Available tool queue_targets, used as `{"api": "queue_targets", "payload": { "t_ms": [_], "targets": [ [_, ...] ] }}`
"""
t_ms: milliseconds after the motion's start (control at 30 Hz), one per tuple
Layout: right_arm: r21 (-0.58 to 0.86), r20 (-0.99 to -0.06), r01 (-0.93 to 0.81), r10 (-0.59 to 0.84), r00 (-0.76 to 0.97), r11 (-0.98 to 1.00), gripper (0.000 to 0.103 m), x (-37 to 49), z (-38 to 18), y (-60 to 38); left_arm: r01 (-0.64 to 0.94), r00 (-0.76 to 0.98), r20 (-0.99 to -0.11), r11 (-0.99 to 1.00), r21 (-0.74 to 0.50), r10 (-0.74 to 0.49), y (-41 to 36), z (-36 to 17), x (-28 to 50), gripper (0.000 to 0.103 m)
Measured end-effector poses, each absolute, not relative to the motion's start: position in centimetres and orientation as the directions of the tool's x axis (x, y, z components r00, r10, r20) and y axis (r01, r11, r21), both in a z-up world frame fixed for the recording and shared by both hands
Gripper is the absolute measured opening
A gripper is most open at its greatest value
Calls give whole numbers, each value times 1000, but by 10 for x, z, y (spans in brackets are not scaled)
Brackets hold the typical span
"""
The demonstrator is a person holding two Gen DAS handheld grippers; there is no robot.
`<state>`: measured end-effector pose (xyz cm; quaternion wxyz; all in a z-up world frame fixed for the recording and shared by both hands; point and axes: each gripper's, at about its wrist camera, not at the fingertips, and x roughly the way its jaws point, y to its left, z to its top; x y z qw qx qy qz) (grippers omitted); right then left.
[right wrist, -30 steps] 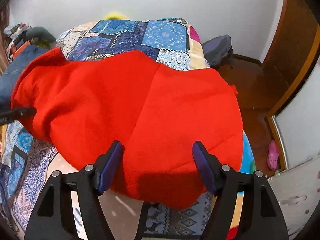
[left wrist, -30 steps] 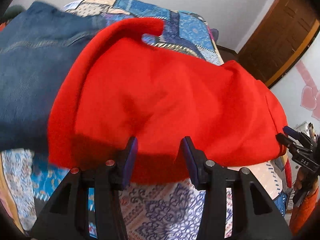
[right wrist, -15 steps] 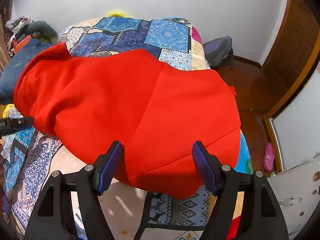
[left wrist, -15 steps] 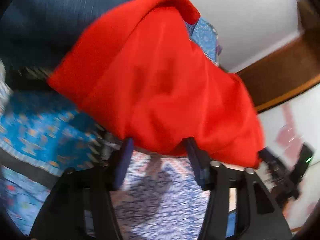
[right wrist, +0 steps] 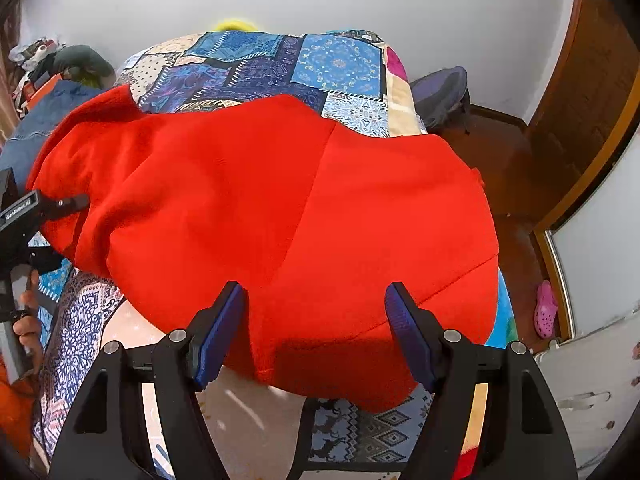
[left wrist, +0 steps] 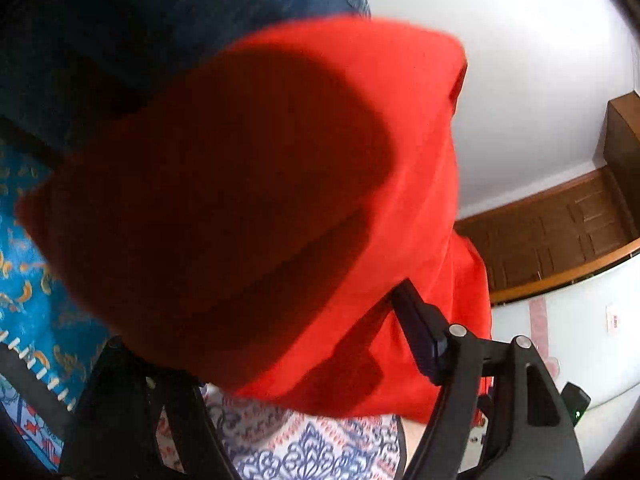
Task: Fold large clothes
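With the bright red fleece garment [right wrist: 280, 216] spread across the patchwork-quilted bed [right wrist: 340, 64] and overhanging its right edge, it could slide floorward if tugged unevenly, since the right tool [right wrist: 314, 332] hovers spread and empty over the near hem while the left tool [left wrist: 256, 360], jaws just opening, straddles the fabric's left end ungripped.

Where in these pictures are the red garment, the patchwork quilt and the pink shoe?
red garment [right wrist: 256, 200]: right wrist view, middle of its spread cloth.
patchwork quilt [right wrist: 340, 64]: right wrist view, a bare blue patch beyond the garment.
pink shoe [right wrist: 546, 308]: right wrist view, its upper, on the floor.
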<state>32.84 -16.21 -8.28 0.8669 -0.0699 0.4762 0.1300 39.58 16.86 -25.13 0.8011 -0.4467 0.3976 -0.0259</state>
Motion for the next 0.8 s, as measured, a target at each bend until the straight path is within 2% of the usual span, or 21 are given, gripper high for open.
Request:
{"api": "queue_targets", "payload": {
  "t_ms": [67, 133, 167, 200, 233, 300, 400, 633, 800],
  "targets": [
    [1, -844, -290, 156, 513, 957, 70, 330, -81, -161, -326, 695, -617, 602, -729, -369, 168, -246, 397, 70],
    [2, -842, -292, 159, 515, 957, 70, 331, -76, -158, -307, 705, -610, 619, -723, -363, 162, -237, 395, 43],
    [1, -840, -294, 160, 518, 956, 70, 331, -74, -157, -294, 707, -612, 640, -710, -354, 158, -230, 394, 36],
    [-1, -837, -298, 162, 522, 954, 70, 332, -71, -156, -279, 710, -618, 670, -688, -338, 151, -221, 393, 23],
    [-5, -833, -306, 165, 528, 952, 70, 332, -66, -153, -267, 715, -623, 701, -662, -316, 145, -211, 392, 15],
    [-16, -823, -321, 170, 542, 947, 70, 333, -57, -148, -240, 732, -619, 743, -625, -285, 134, -192, 388, 8],
    [-16, -812, -343, 189, 553, 939, 70, 335, -44, -140, -190, 777, -570, 764, -617, -267, 126, -159, 380, 2],
    [48, -785, -388, 275, 555, 920, 70, 349, -12, -112, -91, 875, -406, 735, -672, -263, 156, -87, 339, 1],
    [150, -802, -401, 349, 485, 904, 70, 368, -18, -85, -42, 910, -346, 780, -625, -227, 149, -49, 322, 1]
  ]
}}
